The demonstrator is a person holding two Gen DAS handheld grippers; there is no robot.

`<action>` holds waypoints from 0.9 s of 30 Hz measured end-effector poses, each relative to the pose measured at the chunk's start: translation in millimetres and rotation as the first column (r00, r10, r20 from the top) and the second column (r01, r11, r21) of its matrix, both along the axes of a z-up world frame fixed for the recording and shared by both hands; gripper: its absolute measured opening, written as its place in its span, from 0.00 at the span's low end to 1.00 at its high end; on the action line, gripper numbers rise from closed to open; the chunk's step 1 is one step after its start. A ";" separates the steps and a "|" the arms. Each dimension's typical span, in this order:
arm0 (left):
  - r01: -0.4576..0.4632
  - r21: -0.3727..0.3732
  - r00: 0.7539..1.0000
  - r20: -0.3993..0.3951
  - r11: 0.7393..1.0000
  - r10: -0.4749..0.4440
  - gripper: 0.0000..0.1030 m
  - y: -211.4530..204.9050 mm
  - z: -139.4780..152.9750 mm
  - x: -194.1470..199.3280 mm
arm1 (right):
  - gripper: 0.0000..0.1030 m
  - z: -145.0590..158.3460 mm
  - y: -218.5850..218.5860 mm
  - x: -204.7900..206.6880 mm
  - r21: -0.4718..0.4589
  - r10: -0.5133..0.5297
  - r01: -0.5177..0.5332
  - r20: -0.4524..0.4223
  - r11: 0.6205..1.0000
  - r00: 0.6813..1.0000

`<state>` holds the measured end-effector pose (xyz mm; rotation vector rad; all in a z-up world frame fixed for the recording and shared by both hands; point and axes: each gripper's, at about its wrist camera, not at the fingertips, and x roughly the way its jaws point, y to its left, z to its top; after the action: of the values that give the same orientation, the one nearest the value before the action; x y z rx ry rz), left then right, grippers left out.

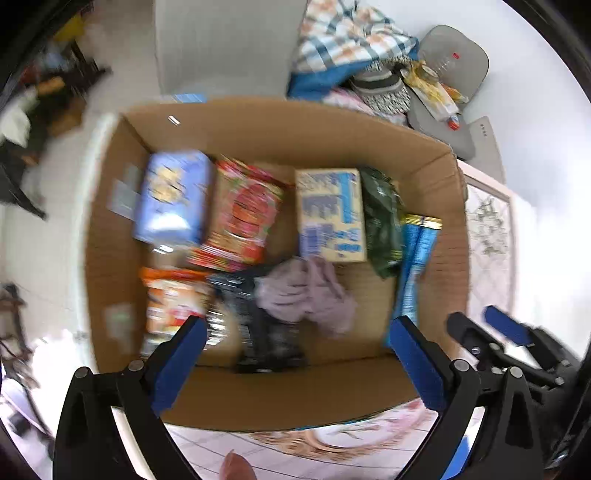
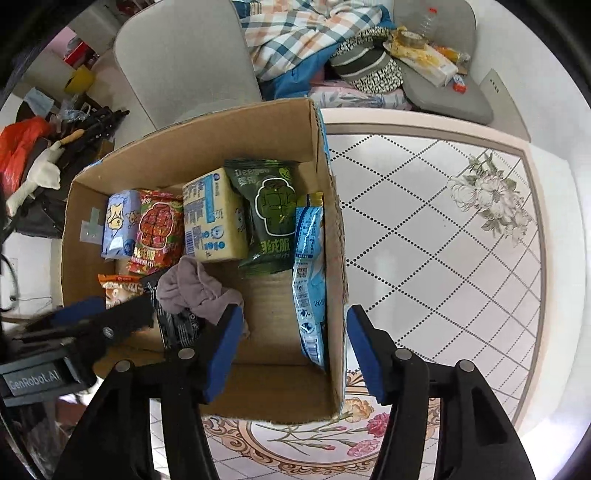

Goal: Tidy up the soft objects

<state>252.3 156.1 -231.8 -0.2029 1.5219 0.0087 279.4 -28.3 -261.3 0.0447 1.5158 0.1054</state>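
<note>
Both of my tongs point down over the open box (image 2: 334, 258) on the patterned bench (image 2: 443, 240).

Left tongs (image 1: 299, 332): jaws spread wide, nothing between the pads, nothing touched. In the left wrist view the gap frames the near half of the box interior, well above the contents. That view is smeared with motion blur, so the fine print on the packets cannot be read there.

Right tongs (image 2: 291, 325): jaws partly open, released, holding nothing. In the right wrist view they straddle the box's right wall: one finger (image 2: 225, 350) hangs over the interior, the other over the bench. I cannot tell whether the inner finger grazes the cloth; it overlaps it in the picture.

Cloth (image 2: 195, 288): greyish-mauve, crumpled, lying loose inside the box near the middle, on top of a black packet (image 2: 177, 325). Neither tongs grips it.

Other box contents, back row left to right: blue packet (image 2: 120, 225), red packet (image 2: 159, 232), cream carton (image 2: 214, 218), green packet (image 2: 269, 214). A light-blue pouch (image 2: 308, 280) stands against the right wall. An orange packet (image 2: 118, 288) sits at the near left.

Behind the box: a grey chair (image 2: 184, 62) and a heap of checked fabric (image 2: 295, 33).
</note>
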 end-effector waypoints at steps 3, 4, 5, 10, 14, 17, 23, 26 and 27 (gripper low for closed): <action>0.022 0.086 0.998 0.055 0.996 -0.027 0.99 3.0 11.6 -13.0 | 0.84 6.0 6.0 -10.4 -0.010 0.019 -0.019 0.023 1.000 1.000; 0.020 0.102 0.997 0.069 0.995 -0.028 0.99 3.5 13.1 -16.1 | 0.87 7.0 7.9 -13.3 -0.019 0.025 -0.025 0.028 1.000 0.999; 0.016 0.116 0.996 0.080 0.993 -0.026 0.99 5.2 14.6 -18.8 | 0.88 8.3 9.8 -16.3 -0.030 0.030 -0.029 0.031 0.999 0.999; -0.010 0.135 0.994 0.108 0.991 -0.005 0.99 12.6 20.6 -31.9 | 1.00 18.2 14.7 -31.4 -0.088 0.052 -0.046 0.074 0.995 0.996; -0.032 0.127 0.994 0.109 0.991 0.018 0.99 14.0 22.3 -39.1 | 1.00 25.0 13.0 -39.6 -0.087 0.051 -0.043 0.088 0.995 0.995; -0.040 0.130 0.992 0.123 0.991 0.024 0.99 11.4 32.3 -46.9 | 1.00 30.6 10.2 -43.5 -0.079 0.044 -0.037 0.093 0.996 0.995; -0.047 0.157 0.980 0.201 0.986 0.014 0.99 2.1 73.2 -66.7 | 1.00 62.8 -2.0 -59.6 -0.046 0.030 -0.024 0.140 0.999 0.990; -0.047 0.161 0.969 0.246 0.986 0.006 0.99 -5.8 101.4 -81.0 | 1.00 89.8 -9.2 -73.6 -0.030 0.029 -0.024 0.182 0.999 0.983; -0.046 0.159 0.964 0.265 0.986 0.002 0.99 -8.4 111.5 -86.6 | 1.00 97.4 -11.1 -77.8 -0.024 0.027 -0.023 0.193 0.999 0.981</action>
<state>165.7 147.7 -120.3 -0.0862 1.2450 0.1220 201.6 -39.4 -163.9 -0.0022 1.3229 0.1096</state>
